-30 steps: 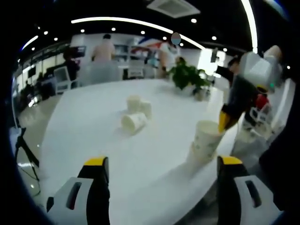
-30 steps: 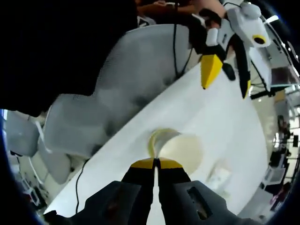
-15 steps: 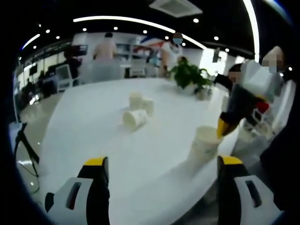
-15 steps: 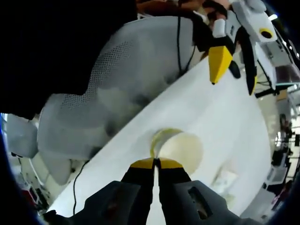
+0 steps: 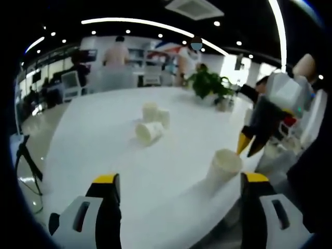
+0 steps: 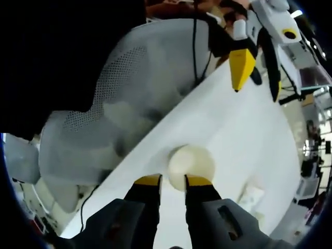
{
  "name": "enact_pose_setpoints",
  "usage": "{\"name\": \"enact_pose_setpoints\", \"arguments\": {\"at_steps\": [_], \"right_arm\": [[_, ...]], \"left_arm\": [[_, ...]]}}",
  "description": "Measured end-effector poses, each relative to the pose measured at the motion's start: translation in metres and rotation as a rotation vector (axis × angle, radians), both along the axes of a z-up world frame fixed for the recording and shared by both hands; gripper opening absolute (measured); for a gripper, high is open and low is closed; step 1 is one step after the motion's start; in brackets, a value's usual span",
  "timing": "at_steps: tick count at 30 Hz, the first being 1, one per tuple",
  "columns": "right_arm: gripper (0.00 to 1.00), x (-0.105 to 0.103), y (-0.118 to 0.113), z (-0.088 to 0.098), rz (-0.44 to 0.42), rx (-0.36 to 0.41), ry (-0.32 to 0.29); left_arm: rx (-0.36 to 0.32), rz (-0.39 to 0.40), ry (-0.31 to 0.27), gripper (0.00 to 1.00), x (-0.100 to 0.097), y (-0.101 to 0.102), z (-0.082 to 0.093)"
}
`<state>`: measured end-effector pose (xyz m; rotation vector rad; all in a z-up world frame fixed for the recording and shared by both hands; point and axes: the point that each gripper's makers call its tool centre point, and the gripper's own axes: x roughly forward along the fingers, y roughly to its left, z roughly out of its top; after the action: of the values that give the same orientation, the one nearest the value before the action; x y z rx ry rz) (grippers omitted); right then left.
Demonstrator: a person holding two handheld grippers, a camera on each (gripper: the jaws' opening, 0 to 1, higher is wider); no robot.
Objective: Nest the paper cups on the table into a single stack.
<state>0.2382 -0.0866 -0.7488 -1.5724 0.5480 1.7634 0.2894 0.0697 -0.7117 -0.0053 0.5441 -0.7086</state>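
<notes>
A white paper cup stack (image 5: 222,167) stands upright near the table's right edge; from above its round top (image 6: 191,162) lies just beyond my right gripper's tips. My right gripper (image 6: 173,180) is open, its jaws a little apart and touching nothing; in the left gripper view this right gripper (image 5: 248,146) hangs just above and right of the stack. Three more cups sit mid-table: two upright (image 5: 149,111) (image 5: 163,118) and one on its side (image 5: 148,132). My left gripper (image 5: 180,179) is wide open above the near table edge, and from the other side the left gripper (image 6: 257,75) shows over the table.
The white table (image 5: 104,145) stretches away, with a potted plant (image 5: 207,83) at its far right. A grey mesh chair (image 6: 129,104) stands against the table's edge by the stack. People stand in the background beyond the table.
My right gripper has opened and let go of the cup's rim, then lifted off. The cup has dropped down into the stack, which now stands lower. The left gripper is unchanged.
</notes>
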Motion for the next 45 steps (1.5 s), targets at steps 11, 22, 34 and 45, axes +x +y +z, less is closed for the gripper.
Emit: {"name": "enact_pose_setpoints", "arguments": {"at_steps": [11, 22, 34, 45], "right_arm": [[0.15, -0.004, -0.006, 0.0, -0.102, 0.057, 0.019], [0.21, -0.004, -0.012, 0.008, -0.288, 0.168, 0.065], [0.24, 0.007, -0.031, 0.015, -0.515, 0.283, 0.107], [0.27, 0.014, -0.037, 0.019, -0.656, 0.371, 0.13]], "left_arm": [[-0.006, -0.01, -0.007, 0.96, 0.001, -0.006, 0.002], [-0.004, -0.027, -0.008, 0.96, 0.005, -0.01, 0.004], [0.002, -0.035, -0.007, 0.96, 0.011, -0.013, 0.006], [0.016, -0.057, -0.013, 0.96, 0.013, -0.017, 0.01]]}}
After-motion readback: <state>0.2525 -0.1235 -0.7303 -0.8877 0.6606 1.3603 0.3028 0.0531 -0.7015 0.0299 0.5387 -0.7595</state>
